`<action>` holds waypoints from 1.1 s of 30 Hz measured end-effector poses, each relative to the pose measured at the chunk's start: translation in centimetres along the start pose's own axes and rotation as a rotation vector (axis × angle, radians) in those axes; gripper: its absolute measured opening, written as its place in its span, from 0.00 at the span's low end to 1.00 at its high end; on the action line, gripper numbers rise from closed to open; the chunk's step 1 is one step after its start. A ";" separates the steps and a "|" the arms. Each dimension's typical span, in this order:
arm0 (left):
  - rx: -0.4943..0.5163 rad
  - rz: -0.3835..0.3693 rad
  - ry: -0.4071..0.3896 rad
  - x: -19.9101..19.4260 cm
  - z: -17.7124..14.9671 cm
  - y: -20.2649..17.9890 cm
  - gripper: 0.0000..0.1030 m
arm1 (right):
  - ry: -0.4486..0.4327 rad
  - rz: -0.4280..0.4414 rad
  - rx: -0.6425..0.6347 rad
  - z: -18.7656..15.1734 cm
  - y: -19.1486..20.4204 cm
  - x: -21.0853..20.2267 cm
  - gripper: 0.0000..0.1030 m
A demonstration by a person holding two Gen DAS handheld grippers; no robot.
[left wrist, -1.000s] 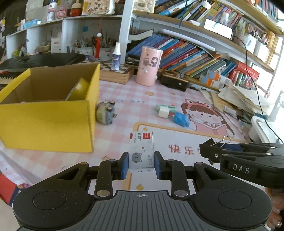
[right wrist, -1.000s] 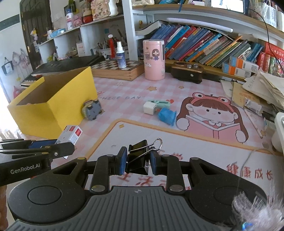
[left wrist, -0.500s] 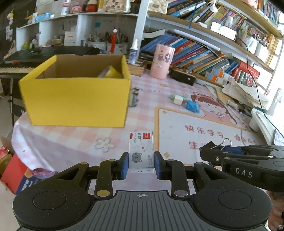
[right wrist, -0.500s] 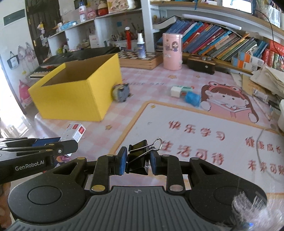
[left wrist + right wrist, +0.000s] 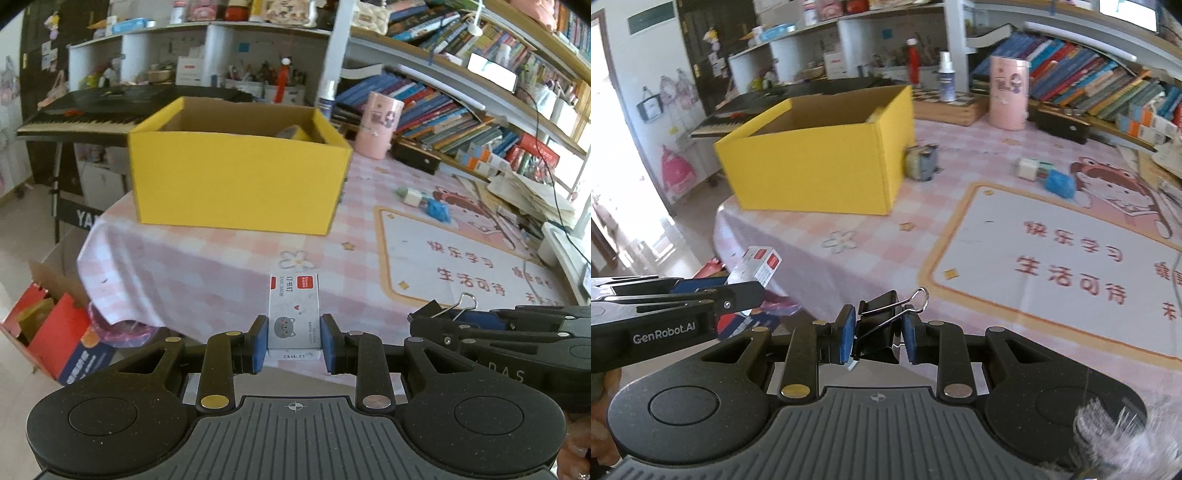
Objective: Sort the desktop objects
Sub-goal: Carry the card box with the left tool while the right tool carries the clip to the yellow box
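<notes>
My left gripper [image 5: 294, 345] is shut on a small white staple box [image 5: 294, 314] with a red label and a grey cat face. My right gripper [image 5: 878, 338] is shut on a black binder clip [image 5: 882, 325] with wire handles. Both hang near the table's front edge, side by side; the right gripper's tip with the binder clip [image 5: 445, 314] shows in the left wrist view, and the staple box [image 5: 759, 264] shows in the right wrist view. The open yellow cardboard box [image 5: 236, 177] stands ahead at the table's left end, with something yellow inside.
On the pink checked tablecloth [image 5: 229, 266] lie a small grey toy [image 5: 921, 160], a white and green item [image 5: 1030, 168] and a blue object [image 5: 1060, 184]. A pink cylinder [image 5: 378, 123], bookshelves and a keyboard [image 5: 92, 114] stand behind. A red carton [image 5: 55, 332] sits on the floor.
Both grippers have pulled back from the table with their objects still held. The yellow box and desk items now look farther away, and the table's front edge and floor have come into view.
</notes>
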State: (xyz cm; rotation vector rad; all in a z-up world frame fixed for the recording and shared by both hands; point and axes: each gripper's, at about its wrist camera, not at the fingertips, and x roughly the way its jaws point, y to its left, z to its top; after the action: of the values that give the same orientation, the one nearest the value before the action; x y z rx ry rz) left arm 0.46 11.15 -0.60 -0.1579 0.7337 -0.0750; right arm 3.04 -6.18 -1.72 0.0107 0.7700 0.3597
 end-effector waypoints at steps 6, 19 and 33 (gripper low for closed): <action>-0.044 0.043 -0.016 -1.2 -0.5 2.2 0.27 | 0.009 0.047 -0.052 0.2 2.6 0.8 0.24; -0.101 0.094 -0.059 -2.6 -0.6 4.6 0.27 | -0.003 0.113 -0.145 1.1 5.8 1.2 0.24; -0.066 0.056 -0.067 -2.2 -0.1 3.7 0.27 | -0.020 0.079 -0.122 1.1 5.0 0.6 0.24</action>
State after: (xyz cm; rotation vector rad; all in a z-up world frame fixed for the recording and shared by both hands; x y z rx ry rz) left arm -1.19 15.07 0.19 -0.2020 0.6739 0.0078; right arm 2.61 -1.13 -0.62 -0.0701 0.7276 0.4810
